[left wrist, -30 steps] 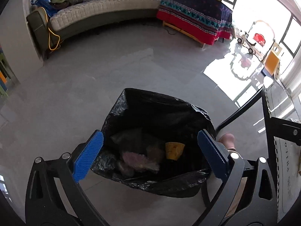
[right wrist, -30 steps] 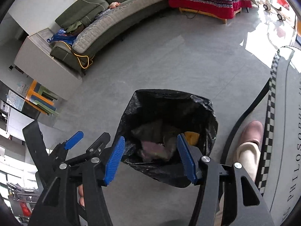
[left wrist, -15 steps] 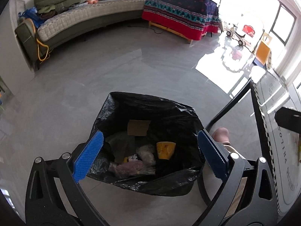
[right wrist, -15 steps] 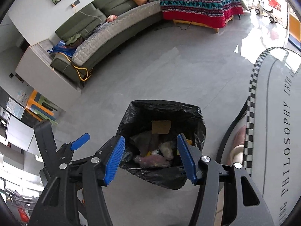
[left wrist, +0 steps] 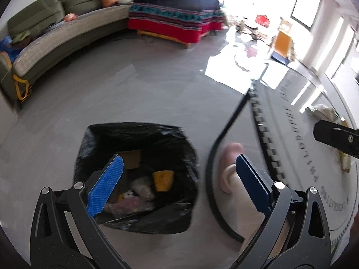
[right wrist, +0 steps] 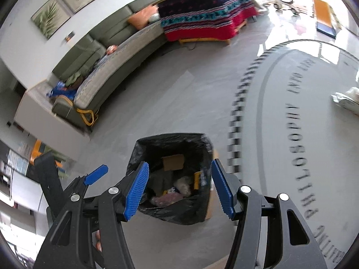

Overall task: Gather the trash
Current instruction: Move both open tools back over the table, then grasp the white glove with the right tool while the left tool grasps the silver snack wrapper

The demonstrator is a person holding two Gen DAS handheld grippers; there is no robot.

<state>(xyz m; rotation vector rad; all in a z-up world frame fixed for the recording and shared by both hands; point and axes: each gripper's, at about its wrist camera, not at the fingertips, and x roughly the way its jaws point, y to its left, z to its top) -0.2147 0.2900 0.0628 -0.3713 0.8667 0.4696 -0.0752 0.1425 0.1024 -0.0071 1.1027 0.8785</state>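
Note:
A black trash bag [left wrist: 136, 219] stands open on the grey floor and also shows in the right wrist view [right wrist: 175, 213]. Inside lie a yellow cup [left wrist: 163, 180], a piece of cardboard [left wrist: 132, 158] and crumpled wrappers [left wrist: 134, 204]. My left gripper [left wrist: 179, 185] is open and empty above the bag's right side. My right gripper [right wrist: 179, 190] is open and empty above the bag. Crumpled white trash [left wrist: 323, 111] lies on the round table, also in the right wrist view [right wrist: 346, 99].
A round white table [right wrist: 303, 116] with black lettering and a checkered rim fills the right. Its black leg [left wrist: 215, 157] curves down beside a pink slipper [left wrist: 228, 157]. A grey-green sofa [left wrist: 58, 35] and a blanket-covered bench [left wrist: 177, 20] stand at the back.
Both grippers have risen and swung right, away from the bag. The bag looks smaller and more of the table with its trash has come into view. Both stay open.

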